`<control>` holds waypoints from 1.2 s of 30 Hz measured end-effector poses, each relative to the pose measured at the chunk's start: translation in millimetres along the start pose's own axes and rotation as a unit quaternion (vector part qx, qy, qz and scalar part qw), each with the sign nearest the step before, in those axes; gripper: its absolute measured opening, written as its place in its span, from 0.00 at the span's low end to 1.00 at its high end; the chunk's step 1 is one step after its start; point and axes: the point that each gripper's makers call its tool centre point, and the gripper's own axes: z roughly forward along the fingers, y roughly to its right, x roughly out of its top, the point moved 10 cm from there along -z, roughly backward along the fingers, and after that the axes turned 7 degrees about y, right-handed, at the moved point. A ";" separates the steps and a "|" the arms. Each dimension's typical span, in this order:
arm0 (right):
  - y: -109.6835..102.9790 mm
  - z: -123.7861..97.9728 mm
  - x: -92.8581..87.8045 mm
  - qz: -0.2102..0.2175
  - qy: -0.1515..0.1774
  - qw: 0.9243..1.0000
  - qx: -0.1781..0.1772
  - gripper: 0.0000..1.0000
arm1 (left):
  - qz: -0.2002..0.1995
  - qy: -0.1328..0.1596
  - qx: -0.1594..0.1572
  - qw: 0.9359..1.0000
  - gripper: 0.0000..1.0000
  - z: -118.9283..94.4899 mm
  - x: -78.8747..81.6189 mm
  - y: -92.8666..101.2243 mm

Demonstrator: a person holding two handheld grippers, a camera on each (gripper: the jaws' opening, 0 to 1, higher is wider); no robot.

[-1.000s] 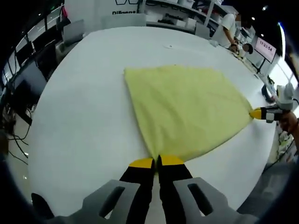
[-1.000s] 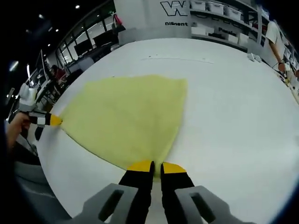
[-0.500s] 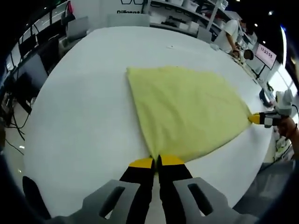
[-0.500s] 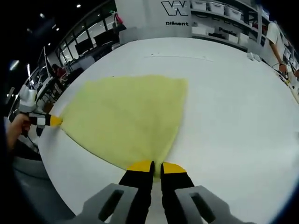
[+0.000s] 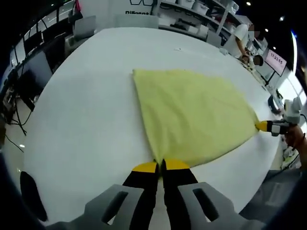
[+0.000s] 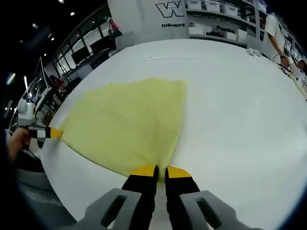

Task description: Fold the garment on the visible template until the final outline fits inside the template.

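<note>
A pale yellow garment [image 5: 192, 112] lies spread flat on the white table [image 5: 86, 110]. In the left gripper view my left gripper [image 5: 160, 166] is shut on the garment's near corner. The right gripper [image 5: 263, 126] shows at the far right of that view, pinching the opposite corner. In the right gripper view my right gripper [image 6: 160, 169] is shut on the near corner of the garment [image 6: 127, 122], and the left gripper [image 6: 55, 132] holds the far left corner. The cloth is stretched taut between the two. A thin line on the table [image 6: 180, 59] runs beyond the garment.
The white table [image 6: 240, 120] is wide beyond the cloth. Shelves with boxes [image 6: 216, 14] and a person [image 6: 276, 33] stand at the back. Monitors and desks [image 5: 33, 72] line the left side. A hand [image 5: 296, 136] holds the far gripper.
Both views shifted slightly; the garment stays stretched between the two grippers, with the far corner drawn a little more to the right in the left gripper view.
</note>
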 end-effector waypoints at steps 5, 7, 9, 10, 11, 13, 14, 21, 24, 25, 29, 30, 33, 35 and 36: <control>-0.9 -0.3 1.5 -0.013 0.001 1.000 -0.004 0.03 | 0.031 0.023 0.003 0.999 0.12 -1.1 0.9 1.3; -0.8 -3.0 2.9 -0.021 0.012 1.000 -0.010 0.11 | 0.033 0.041 0.006 0.999 0.20 -3.7 2.6 1.5; -4.1 -8.5 9.2 -0.025 0.053 0.998 0.000 0.24 | 0.032 0.076 -0.003 0.997 0.29 -8.7 8.1 3.8; -6.1 -11.7 11.6 -0.020 0.061 0.998 0.008 0.30 | 0.033 0.082 -0.007 0.996 0.35 -9.8 9.3 4.5; -8.0 -14.1 13.2 -0.015 0.066 0.998 0.015 0.35 | 0.037 0.102 -0.023 0.994 0.39 -14.0 14.3 7.5; -11.7 -17.4 16.4 -0.015 0.075 0.997 0.030 0.46 | 0.039 0.110 -0.028 0.993 0.51 -18.2 16.8 9.5; -14.8 -22.5 19.5 -0.013 0.079 0.996 0.035 0.51 | 0.037 0.117 -0.035 0.992 0.56 -23.3 19.9 11.8; -34.0 -45.3 31.6 -0.034 0.101 0.992 0.061 0.82 | 0.010 0.154 -0.058 0.986 0.79 -47.4 28.9 19.3; -40.2 -55.0 34.5 -0.041 0.105 0.991 0.068 0.91 | 0.022 0.159 -0.056 0.985 0.86 -55.2 28.6 20.5; -40.9 -56.1 34.6 -0.041 0.104 0.991 0.069 0.93 | 0.025 0.161 -0.055 0.985 0.89 -57.1 28.5 20.6; -45.2 -65.8 34.3 -0.046 0.100 0.991 0.077 0.99 | 0.038 0.161 -0.061 0.984 0.99 -68.2 22.2 23.8; -46.2 -68.8 33.8 -0.048 0.098 0.991 0.078 0.99 | 0.042 0.158 -0.065 0.984 0.99 -71.8 19.3 25.3; -48.4 -76.8 31.7 -0.053 0.094 0.991 0.081 0.99 | 0.050 0.153 -0.067 0.985 0.99 -80.3 12.6 26.7; -48.7 -79.1 31.1 -0.052 0.093 0.991 0.081 0.99 | 0.046 0.150 -0.071 0.985 0.99 -84.5 9.4 27.0; -49.9 -84.2 29.2 -0.049 0.094 0.991 0.085 0.99 | 0.044 0.148 -0.073 0.985 0.99 -86.5 7.8 27.1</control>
